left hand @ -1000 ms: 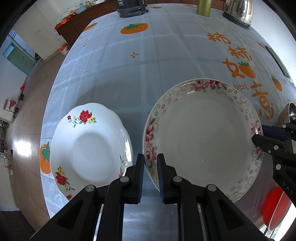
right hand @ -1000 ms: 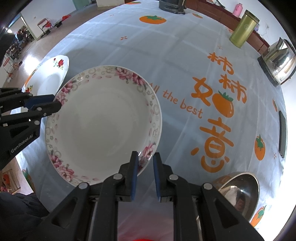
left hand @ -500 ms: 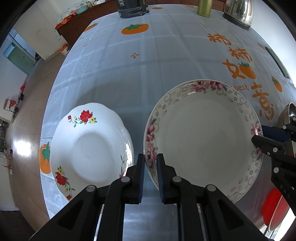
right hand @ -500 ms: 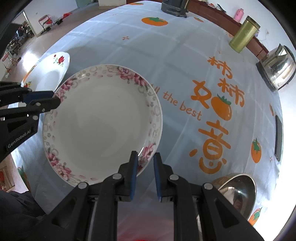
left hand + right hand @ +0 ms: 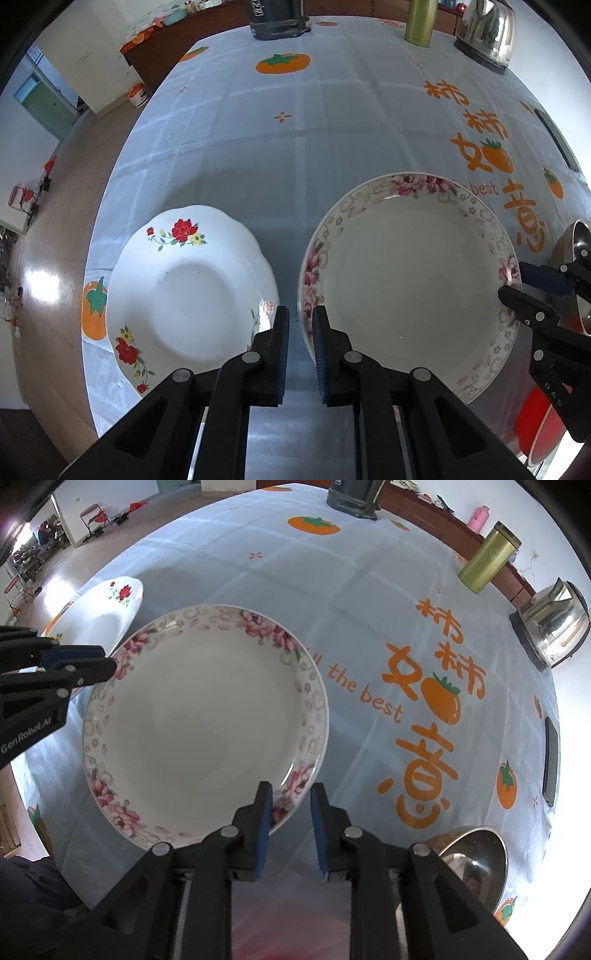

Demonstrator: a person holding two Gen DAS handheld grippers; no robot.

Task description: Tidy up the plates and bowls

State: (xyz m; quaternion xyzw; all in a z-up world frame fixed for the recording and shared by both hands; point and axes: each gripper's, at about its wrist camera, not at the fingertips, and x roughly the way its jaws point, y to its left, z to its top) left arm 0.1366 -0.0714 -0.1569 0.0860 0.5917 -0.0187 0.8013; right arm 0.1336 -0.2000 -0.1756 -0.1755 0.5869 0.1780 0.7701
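A large plate with a pink flower rim [image 5: 410,280] [image 5: 207,731] is held between both grippers above the table. My left gripper [image 5: 300,325] has its jaws around the plate's left rim, a narrow gap apart; it shows at the left of the right wrist view [image 5: 96,664]. My right gripper [image 5: 290,808] has its jaws around the plate's near rim, slightly apart; it shows at the right of the left wrist view [image 5: 517,288]. A white plate with red flowers [image 5: 192,295] [image 5: 107,609] lies on the table to the left.
A steel bowl [image 5: 469,860] and a red bowl [image 5: 535,424] sit at the near right. A green canister [image 5: 487,561], a steel kettle [image 5: 554,624], a dark appliance [image 5: 277,18] and a phone [image 5: 551,760] stand farther on the persimmon-print tablecloth [image 5: 295,129].
Both grippers' jaws have opened a little on the pink-rimmed plate's rim. The plate sits slightly lower and more level than before.
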